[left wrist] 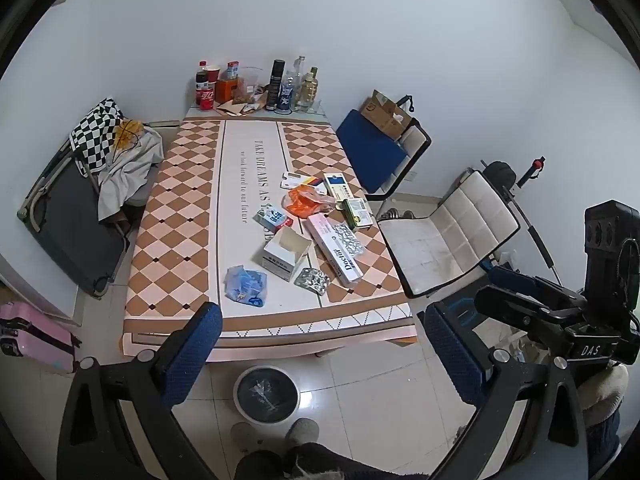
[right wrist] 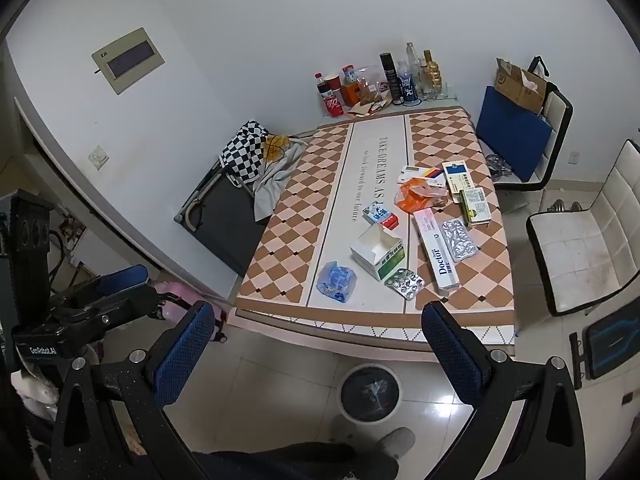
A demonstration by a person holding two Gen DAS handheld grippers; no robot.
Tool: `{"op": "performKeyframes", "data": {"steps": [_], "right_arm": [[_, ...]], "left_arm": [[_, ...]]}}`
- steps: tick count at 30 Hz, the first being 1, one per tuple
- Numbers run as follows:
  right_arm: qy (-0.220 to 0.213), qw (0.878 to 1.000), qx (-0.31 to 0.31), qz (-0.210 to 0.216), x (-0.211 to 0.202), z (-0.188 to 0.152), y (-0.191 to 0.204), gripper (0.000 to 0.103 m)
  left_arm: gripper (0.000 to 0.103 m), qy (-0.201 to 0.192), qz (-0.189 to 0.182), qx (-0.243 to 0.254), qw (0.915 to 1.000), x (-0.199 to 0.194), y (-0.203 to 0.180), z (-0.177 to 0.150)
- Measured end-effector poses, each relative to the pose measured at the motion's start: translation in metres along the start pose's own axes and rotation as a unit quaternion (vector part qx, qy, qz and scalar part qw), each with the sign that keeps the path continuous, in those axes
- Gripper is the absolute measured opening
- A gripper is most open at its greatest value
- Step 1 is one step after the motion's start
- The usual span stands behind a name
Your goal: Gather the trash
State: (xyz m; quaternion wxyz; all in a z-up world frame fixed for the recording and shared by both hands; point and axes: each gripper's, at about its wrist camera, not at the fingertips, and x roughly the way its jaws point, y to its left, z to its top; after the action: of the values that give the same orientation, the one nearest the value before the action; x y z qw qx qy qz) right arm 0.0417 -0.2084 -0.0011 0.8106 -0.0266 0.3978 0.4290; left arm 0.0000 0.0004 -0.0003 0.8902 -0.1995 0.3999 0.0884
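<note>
Trash lies on the checkered table: a blue plastic bag, an open white box, blister packs, a long "Doctor" box, an orange bag and several medicine boxes. A round white bin with a black liner stands on the floor before the table. My left gripper is open and empty, held above the floor short of the table edge. My right gripper is open and empty, likewise short of the table.
Bottles, a red can and a cup stand at the table's far end. White chairs are on the right, one holding a blue board and a cardboard box. A folded cot with clothes lies left. A pink suitcase stands nearby.
</note>
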Motion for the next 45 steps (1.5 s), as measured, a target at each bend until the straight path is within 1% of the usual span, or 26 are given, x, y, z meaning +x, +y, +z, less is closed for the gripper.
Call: {"op": "performKeyframes", "data": {"steps": [8,10,14,16,25,45], "right_arm": [[0.000,1.000,0.001,-0.010,0.000,-0.002,-0.001,0.103],[-0.001,1.000,0.003,-0.012,0.000,-0.002,-0.002,0.103],[-0.003,1.000,0.002,-0.011,-0.007,-0.003,-0.009,0.103],[-0.004,1.000,0.003,-0.011,-0.010,-0.004,-0.011,0.103],[-0.004,1.000,0.011,-0.015,-0.018,-0.006,-0.017,0.103],[-0.008,1.000,0.016,-0.018,-0.024,-0.008,-0.022,0.103]], "left_arm": [[0.103,-0.005,0.002,0.001,1.0000,-0.001,0.003,-0.003],[0.103,0.000,-0.010,0.013,0.9999,0.007,-0.013,-0.001],[0.103,0.000,-0.012,0.017,0.9998,0.007,-0.016,-0.004],[0.103,0.004,-0.014,0.018,0.9997,0.006,-0.015,0.002],[0.103,0.008,-0.016,0.021,0.9996,0.008,-0.022,0.002],[0.103,0.008,-0.017,0.021,0.9996,0.008,-0.022,0.002]]}}
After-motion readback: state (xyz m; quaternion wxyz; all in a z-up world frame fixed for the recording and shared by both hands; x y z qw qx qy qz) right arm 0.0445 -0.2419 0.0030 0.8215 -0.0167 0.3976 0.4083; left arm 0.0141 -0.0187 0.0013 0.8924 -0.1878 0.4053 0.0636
